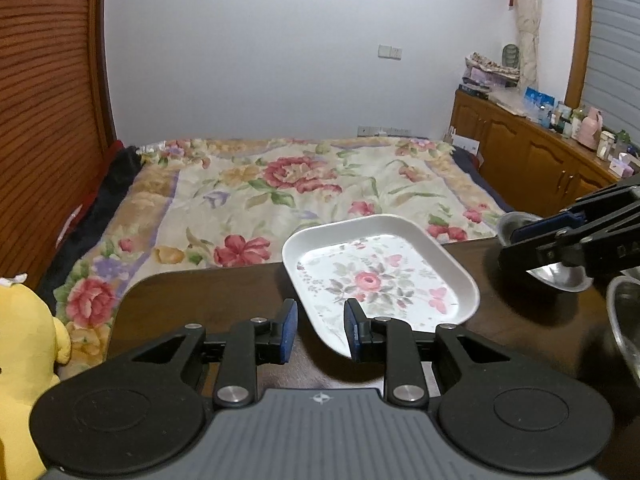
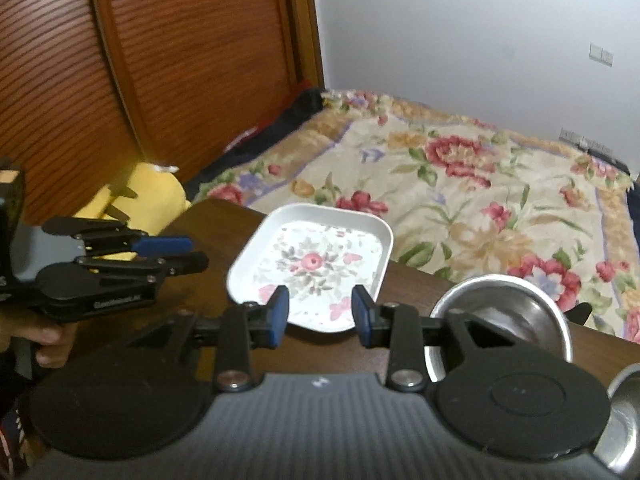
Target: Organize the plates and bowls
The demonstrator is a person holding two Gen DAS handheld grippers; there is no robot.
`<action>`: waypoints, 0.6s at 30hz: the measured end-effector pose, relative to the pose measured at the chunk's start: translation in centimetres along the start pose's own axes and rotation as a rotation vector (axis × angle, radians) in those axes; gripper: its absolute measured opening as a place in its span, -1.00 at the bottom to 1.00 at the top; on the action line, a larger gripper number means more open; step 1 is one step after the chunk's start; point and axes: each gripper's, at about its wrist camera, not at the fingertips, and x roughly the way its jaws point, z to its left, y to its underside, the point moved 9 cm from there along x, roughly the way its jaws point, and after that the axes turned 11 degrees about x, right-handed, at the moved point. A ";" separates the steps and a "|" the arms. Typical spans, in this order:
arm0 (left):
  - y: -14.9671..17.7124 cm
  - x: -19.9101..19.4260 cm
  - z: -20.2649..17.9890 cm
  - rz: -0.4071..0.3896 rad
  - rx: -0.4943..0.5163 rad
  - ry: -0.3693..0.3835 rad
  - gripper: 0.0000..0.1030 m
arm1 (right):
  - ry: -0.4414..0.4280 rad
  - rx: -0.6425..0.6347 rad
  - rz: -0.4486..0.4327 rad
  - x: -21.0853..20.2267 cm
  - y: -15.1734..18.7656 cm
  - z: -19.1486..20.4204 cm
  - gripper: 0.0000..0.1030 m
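Both grippers, left [image 1: 321, 330] and right [image 2: 320, 312], hang open and empty over the floral plate [image 1: 376, 280] lying on the table [image 1: 192, 300] — looks light, stiff, slick, so pinch its raised near rim.

Tray [image 1: 464, 280]: glossy white, floral print | bowl [image 2: 520, 316]: polished metal | surface [image 1: 200, 300]: dark smooth wood | blanket [image 1: 300, 192]: plush floral cloth | gripper [image 1: 321, 330]: matt black plastic, blue pads [image 1: 290, 332]
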 end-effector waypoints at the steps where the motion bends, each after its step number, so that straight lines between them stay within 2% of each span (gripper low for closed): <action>1: 0.1 0.4 0.1 0.004 -0.008 0.005 -0.46 | 0.005 0.002 0.011 0.6 -0.1 -0.3 -0.31; 7: 0.4 2.5 0.8 0.034 -0.056 0.030 -0.46 | 0.037 0.018 0.071 3.7 -0.3 -2.0 -0.31; 18: 0.4 4.5 1.1 0.058 -0.071 0.038 -0.46 | 0.051 0.035 0.143 6.8 0.0 -3.1 -0.35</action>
